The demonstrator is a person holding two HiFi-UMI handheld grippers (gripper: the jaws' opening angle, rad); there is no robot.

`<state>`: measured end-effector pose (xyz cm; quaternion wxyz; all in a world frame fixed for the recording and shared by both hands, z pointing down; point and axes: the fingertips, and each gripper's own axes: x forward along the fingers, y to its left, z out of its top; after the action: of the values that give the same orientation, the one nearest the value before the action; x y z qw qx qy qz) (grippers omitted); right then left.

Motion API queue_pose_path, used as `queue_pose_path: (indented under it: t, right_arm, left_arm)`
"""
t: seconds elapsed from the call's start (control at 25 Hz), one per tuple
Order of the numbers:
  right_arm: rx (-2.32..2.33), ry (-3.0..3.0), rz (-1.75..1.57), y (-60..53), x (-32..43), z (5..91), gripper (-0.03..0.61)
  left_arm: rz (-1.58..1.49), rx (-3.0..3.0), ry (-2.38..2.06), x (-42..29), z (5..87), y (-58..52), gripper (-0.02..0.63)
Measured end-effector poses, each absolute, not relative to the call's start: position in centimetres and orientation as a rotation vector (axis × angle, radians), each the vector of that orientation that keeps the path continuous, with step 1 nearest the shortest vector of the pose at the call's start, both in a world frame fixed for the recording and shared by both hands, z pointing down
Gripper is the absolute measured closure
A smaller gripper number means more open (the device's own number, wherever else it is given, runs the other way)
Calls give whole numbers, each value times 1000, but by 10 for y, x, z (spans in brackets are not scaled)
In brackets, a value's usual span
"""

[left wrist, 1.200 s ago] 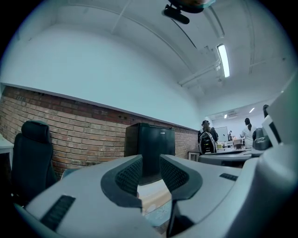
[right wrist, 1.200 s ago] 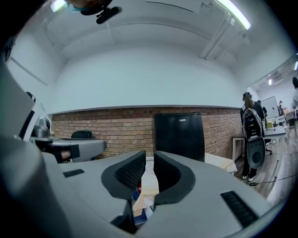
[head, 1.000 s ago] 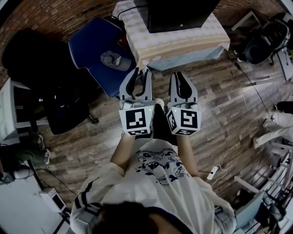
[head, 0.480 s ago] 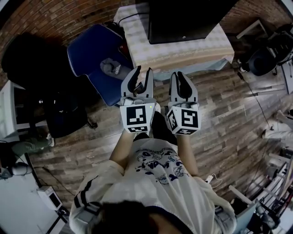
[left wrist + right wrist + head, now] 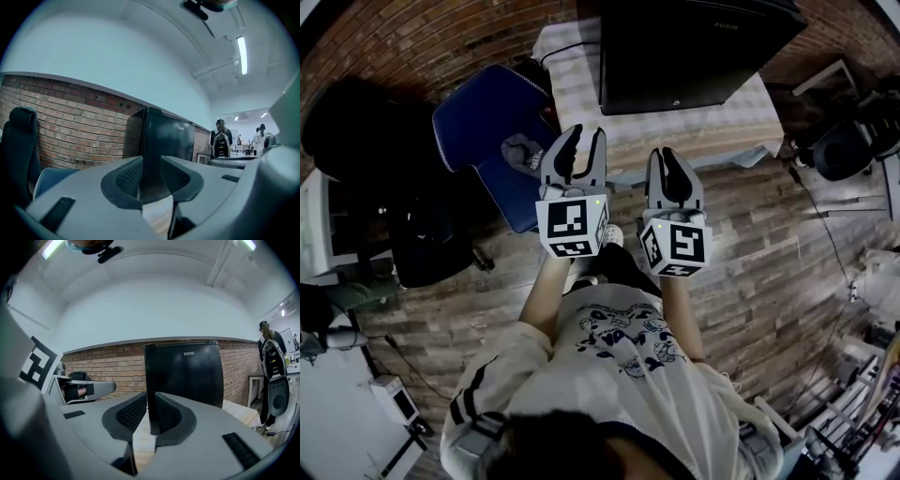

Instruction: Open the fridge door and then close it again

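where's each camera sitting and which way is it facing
Head view: on the person's head, looking steeply down at the floor and the fridge; shows shirt, forearms, left hand-held gripper, right hand-held gripper.
Left gripper view: rides the left hand-held gripper, facing level at the fridge and brick wall; shows its own jaws, slightly apart.
Right gripper view: rides the right hand-held gripper, facing the fridge front; shows its jaws and the left hand-held gripper.
Shared: all three show the fridge.

A blue chair [image 5: 478, 122] stands beside a cloth-covered table [image 5: 694, 133].
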<state>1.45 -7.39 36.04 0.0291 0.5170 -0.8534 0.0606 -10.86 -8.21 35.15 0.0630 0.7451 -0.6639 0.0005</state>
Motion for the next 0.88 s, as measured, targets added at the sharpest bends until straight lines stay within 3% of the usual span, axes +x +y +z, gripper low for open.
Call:
queue_pose_path:
  t: [0.88]
  right_arm:
    - [1432, -2685, 260, -213, -1, 382, 509]
  left_arm:
    - [103, 2207, -1965, -108, 382, -223, 474]
